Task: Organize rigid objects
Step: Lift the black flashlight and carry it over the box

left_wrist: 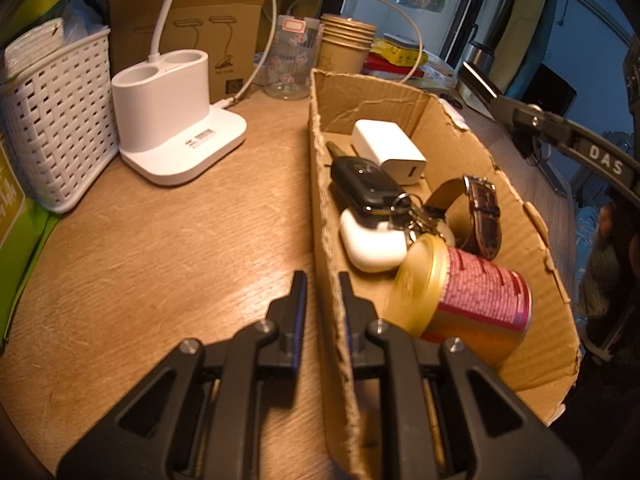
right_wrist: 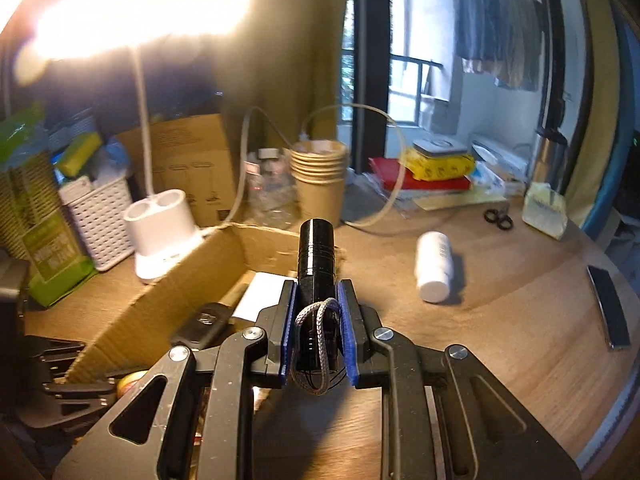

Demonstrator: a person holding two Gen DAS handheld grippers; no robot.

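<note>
My left gripper [left_wrist: 322,286] is shut on the near left wall of a torn cardboard box [left_wrist: 516,200], one finger on each side. The box holds a white charger [left_wrist: 386,148], a black car key [left_wrist: 366,184], a white earbud case [left_wrist: 370,242], a brown-strap watch [left_wrist: 482,216] and a gold-lidded red can [left_wrist: 464,296] lying on its side. My right gripper [right_wrist: 318,300] is shut on a black flashlight [right_wrist: 316,252] with a grey cord, held above the box's right wall [right_wrist: 276,244]. The right gripper also shows at the far right of the left wrist view [left_wrist: 472,72].
A white lamp base [left_wrist: 176,120], a white woven basket [left_wrist: 52,120], a stack of paper cups [left_wrist: 346,44] and a clear bottle [left_wrist: 290,56] stand behind the box. A white pill bottle [right_wrist: 434,266], a phone [right_wrist: 610,308] and black rings [right_wrist: 498,220] lie on the wooden table to the right.
</note>
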